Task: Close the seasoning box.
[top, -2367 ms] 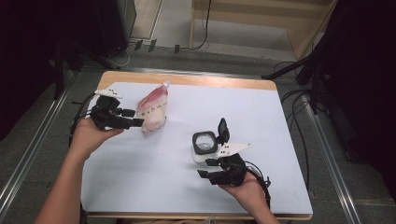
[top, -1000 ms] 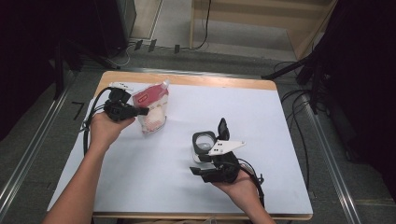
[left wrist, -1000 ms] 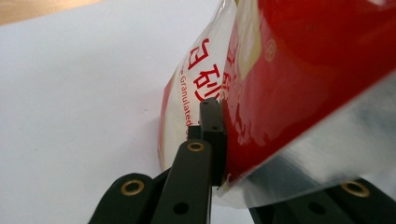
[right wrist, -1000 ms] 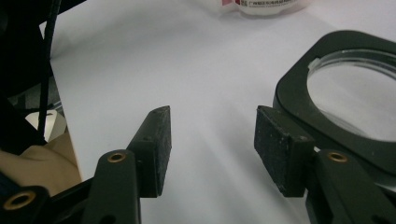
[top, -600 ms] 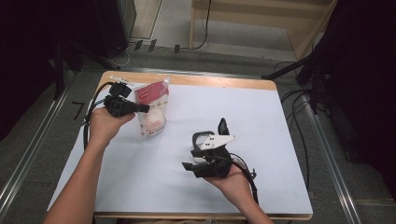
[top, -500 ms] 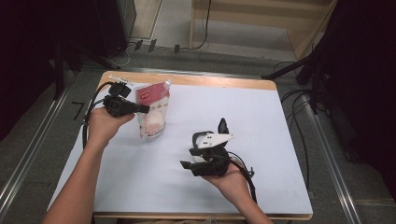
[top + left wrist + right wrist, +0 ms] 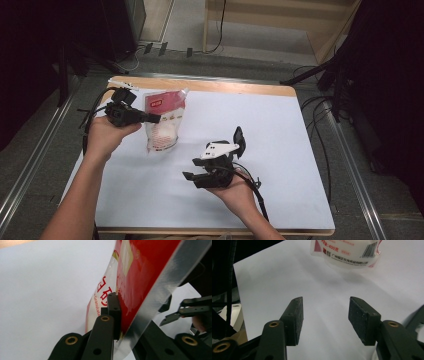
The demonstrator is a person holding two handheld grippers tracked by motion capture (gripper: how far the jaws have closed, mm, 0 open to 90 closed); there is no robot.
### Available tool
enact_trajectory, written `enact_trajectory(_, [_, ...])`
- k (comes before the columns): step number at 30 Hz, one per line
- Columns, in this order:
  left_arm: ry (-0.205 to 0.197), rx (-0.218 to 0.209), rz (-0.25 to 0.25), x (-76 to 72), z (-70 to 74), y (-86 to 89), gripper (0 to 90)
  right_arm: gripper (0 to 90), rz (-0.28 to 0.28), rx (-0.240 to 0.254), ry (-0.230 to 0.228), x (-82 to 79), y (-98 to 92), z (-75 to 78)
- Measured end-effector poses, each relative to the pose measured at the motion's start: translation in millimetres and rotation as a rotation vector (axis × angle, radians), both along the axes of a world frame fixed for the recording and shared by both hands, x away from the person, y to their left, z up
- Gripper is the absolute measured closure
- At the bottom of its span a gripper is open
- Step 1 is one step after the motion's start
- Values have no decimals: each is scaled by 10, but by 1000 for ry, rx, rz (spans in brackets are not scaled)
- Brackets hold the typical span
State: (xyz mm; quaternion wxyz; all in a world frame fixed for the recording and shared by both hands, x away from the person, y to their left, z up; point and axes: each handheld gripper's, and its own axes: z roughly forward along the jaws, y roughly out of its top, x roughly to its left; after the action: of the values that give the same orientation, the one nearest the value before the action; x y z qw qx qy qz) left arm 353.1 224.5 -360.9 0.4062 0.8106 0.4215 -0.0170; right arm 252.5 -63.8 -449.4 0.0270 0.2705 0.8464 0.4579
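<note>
A clear bag with a red top and white granules (image 7: 162,122) hangs tilted over the back left of the white table sheet (image 7: 280,150). My left gripper (image 7: 152,119) is shut on the bag's left edge; in the left gripper view the pads pinch the red and clear film of the bag (image 7: 140,275) at my left gripper (image 7: 117,315). My right gripper (image 7: 192,179) is at the table's middle front, pointing left, open with nothing between its jaws. In the right gripper view the bag's lower end (image 7: 347,253) lies beyond my right gripper (image 7: 324,312).
The sheet covers a wooden table whose bare far edge (image 7: 200,86) runs along the back. Cables (image 7: 257,192) trail from both grippers. Metal rails (image 7: 35,150) flank the table, and dark equipment stands behind it. The right gripper's jaws (image 7: 185,312) appear at the right of the left gripper view.
My left gripper has raised the bag off the sheet, so it now hangs more upright. My right gripper has moved left across the table and turned toward the bag.
</note>
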Motion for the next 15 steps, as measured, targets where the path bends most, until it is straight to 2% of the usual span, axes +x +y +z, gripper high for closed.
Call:
enact_trajectory(6, [-13, 0, -23, -102, 107, -14, 900, 461, -6, -8, 33, -1, 111, -64])
enact_trajectory(15, [-19, -20, -50, -255, 209, -14, 900, 482, 6, -31, 34, -15, 276, -158])
